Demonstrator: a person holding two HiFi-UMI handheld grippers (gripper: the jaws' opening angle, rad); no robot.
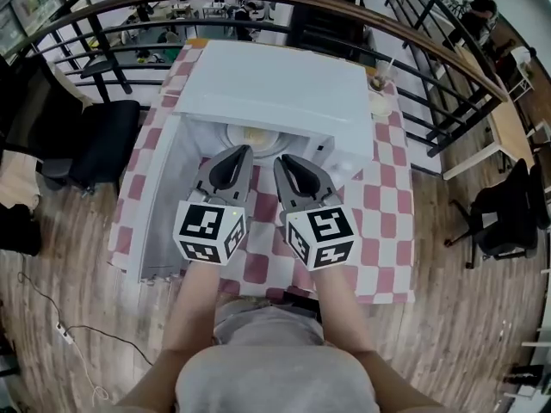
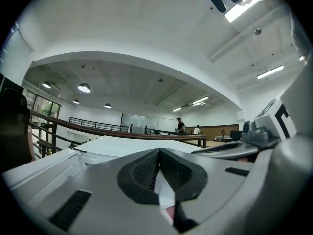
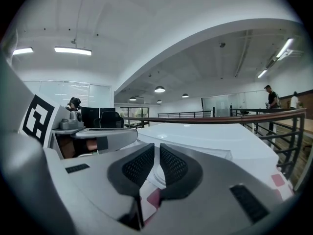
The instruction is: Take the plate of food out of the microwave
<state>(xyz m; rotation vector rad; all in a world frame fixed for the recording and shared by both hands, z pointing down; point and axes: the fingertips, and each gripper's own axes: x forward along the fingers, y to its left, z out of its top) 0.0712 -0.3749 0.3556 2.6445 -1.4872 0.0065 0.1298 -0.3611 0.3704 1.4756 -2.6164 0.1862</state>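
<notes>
While the plate (image 1: pixel 251 134) sits inside the open microwave (image 1: pixel 275 84), your left hand-held gripper (image 1: pixel 244 151) and right hand-held gripper (image 1: pixel 280 158) are closed, empty; expect stiff, slippery, breakable ware, so pinch opposite rim edges.

Microwave (image 1: pixel 275 93) mouth gapes straight ahead, clear way in; its open door (image 1: pixel 159 205) walls off my left; free room on the right over the checked table (image 1: pixel 383 231)

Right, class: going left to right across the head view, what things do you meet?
Black padded office chair, open white microwave door, left gripper, right gripper, black swivel chair on the wooden floor.
</notes>
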